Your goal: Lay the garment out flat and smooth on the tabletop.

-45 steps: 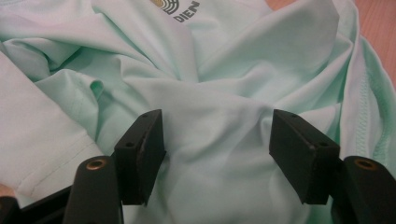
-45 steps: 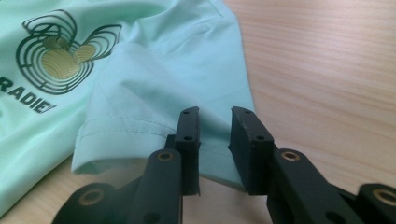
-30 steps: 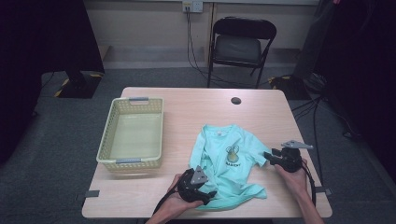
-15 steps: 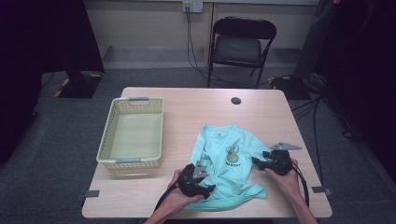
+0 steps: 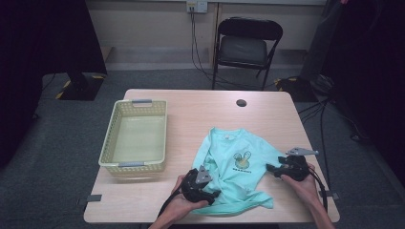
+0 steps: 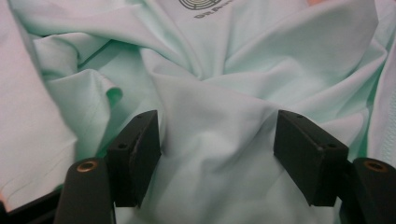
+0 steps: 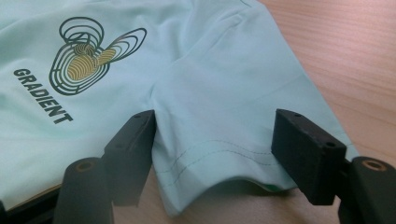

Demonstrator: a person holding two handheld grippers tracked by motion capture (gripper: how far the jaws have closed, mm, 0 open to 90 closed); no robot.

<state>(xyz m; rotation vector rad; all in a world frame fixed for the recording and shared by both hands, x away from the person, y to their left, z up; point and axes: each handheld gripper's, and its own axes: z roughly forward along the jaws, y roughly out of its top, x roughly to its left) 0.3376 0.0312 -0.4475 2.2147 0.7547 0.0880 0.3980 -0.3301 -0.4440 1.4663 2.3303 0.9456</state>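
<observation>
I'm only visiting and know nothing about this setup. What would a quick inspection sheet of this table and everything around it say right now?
Surface: wooden table, bare apart from the items below.
Job's things: mint T-shirt lying rumpled at the near edge, printed front up; yellow basket to its left, nothing in it.
Clutter: small dark round spot near the table's far edge; cannot tell what it is.
Grippers: left gripper open, bunched cloth between its jaws; right gripper jaws have just been opening, sleeve hem between them, not pinched.
Cables: one trails from each gripper; more run from a wall socket across the floor.
Surroundings: black folding chair behind the table, grey floor, dark curtains.
</observation>
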